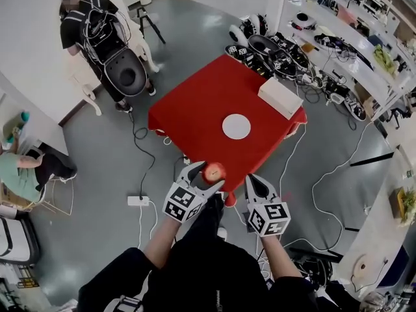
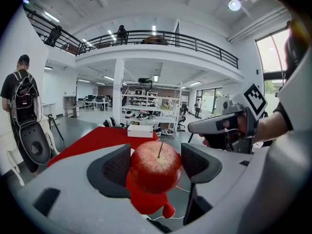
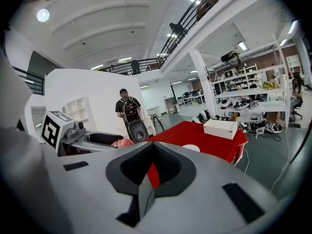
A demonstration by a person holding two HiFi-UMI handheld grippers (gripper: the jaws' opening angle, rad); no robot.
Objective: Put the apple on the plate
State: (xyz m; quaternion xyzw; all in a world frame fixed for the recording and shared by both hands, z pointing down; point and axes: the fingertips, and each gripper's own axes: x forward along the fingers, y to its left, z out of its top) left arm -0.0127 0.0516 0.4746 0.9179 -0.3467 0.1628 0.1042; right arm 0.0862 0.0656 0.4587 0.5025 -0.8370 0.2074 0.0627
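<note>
A red apple (image 2: 156, 165) with its stem up sits between the jaws of my left gripper (image 2: 155, 165), which is shut on it. In the head view the apple (image 1: 214, 171) hangs just short of the near corner of the red table (image 1: 195, 112). The white round plate (image 1: 236, 126) lies on the table's right half, well ahead of both grippers. My right gripper (image 1: 258, 186) is to the right of the apple, shut and holding nothing; its own view shows the jaws (image 3: 155, 165) meeting, with the plate (image 3: 191, 148) and table beyond.
A white box (image 1: 280, 97) stands at the table's far right edge, behind the plate. Cables and a power strip (image 1: 138, 201) lie on the grey floor by the table. A person with a backpack (image 1: 97, 26) stands at the far left; shelves and gear crowd the right.
</note>
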